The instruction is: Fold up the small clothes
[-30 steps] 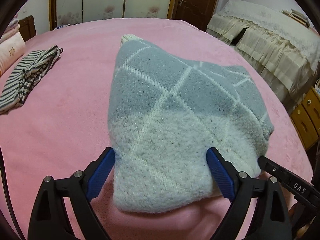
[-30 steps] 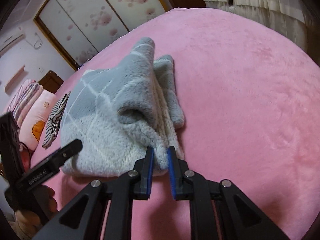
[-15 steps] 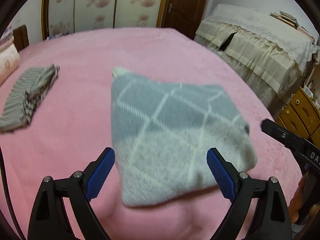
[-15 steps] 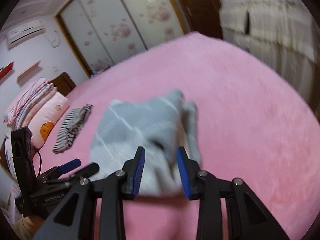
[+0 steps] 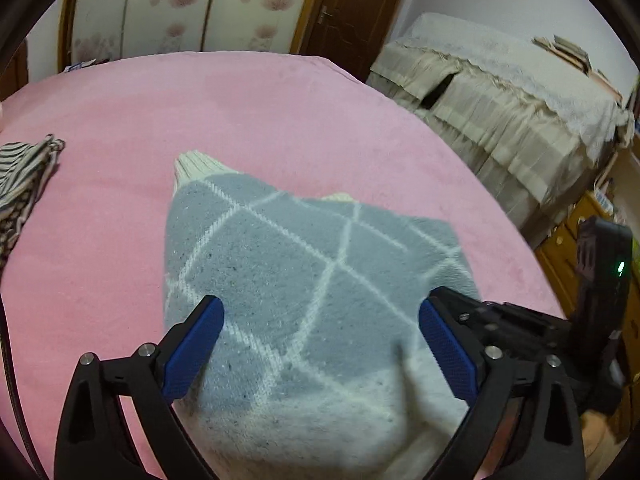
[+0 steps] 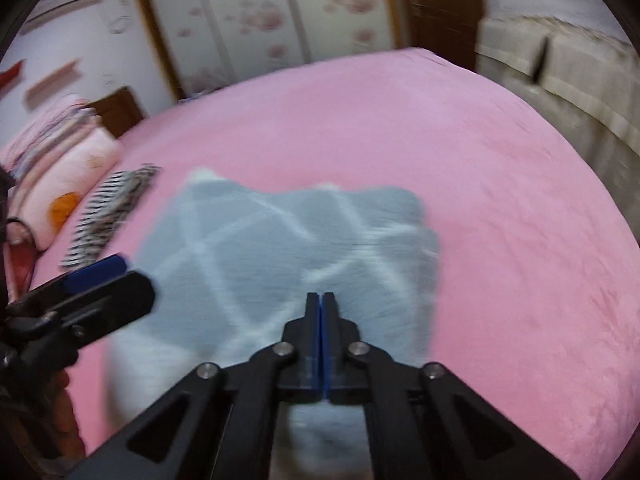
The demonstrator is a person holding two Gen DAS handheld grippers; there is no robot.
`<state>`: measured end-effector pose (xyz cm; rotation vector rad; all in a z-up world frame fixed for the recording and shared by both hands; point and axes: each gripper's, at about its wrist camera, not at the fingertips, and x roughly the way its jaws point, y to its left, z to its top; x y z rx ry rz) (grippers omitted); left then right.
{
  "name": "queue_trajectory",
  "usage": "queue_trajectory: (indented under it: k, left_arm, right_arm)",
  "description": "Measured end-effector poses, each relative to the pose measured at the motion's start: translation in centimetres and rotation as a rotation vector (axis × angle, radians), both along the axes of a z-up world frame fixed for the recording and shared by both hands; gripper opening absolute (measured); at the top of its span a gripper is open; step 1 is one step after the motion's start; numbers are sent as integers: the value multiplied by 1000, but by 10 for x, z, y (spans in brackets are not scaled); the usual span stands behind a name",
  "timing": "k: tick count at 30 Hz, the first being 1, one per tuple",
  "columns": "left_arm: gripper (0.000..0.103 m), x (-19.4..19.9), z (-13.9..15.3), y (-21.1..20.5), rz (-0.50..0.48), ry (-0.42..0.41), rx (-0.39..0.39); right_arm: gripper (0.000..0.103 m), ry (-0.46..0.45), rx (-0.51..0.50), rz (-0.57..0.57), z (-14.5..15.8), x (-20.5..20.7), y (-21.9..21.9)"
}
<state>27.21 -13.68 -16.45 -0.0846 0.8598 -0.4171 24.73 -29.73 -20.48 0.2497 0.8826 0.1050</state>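
A folded grey and white knit sweater with white diamond lines lies flat on the pink bed cover. My left gripper hovers over its near half, jaws wide open, blue pads apart and gripping nothing. In the right wrist view, which is blurred by motion, the sweater sits just ahead of my right gripper. Its jaws are closing and the blue pads meet with nothing between them. The left gripper shows at the left edge there, held by a hand.
A striped garment lies folded at the left of the bed, also the striped garment. Stacked pillows and blankets sit beyond it. A cream-covered bed and a wooden cabinet stand to the right.
My right gripper let go of the sweater's raised fold, opened, drew back and shut with nothing in it. The sweater now lies flat. The left gripper stayed open and shifted over the sweater.
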Motion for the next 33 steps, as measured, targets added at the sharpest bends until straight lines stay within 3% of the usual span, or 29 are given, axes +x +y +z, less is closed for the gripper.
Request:
queue_trajectory:
  k: [2,6,10,18,27,29,33]
  left_arm:
    - [96,-5,-5,-8,-26,-46,56]
    - [96,-15,-15,-17,-78,-106,138]
    - [96,-19,-15,-14,-94,-120,126]
    - [96,-22,-7,-13,-44,-106,126]
    - [102,-32,19,-9,22,-71,137]
    - [102,-34,27,-6,33,-70,139]
    - [103,-38,46,6,41,-60,113]
  right_arm:
    - [0,-5,25,1,-6,-2,-6]
    - [0,-49,-29,-10,-10,-8,-2]
    - [0,-77,22,-37,-17,-12,-8]
    - [0,-56,7,-37,-10,-11,-7]
    - [3,-83,41,-23,26,-26,-2]
    - [6,-86,48,-17,37,-32,-2]
    - [41,-123,36,0,62,-45,-4]
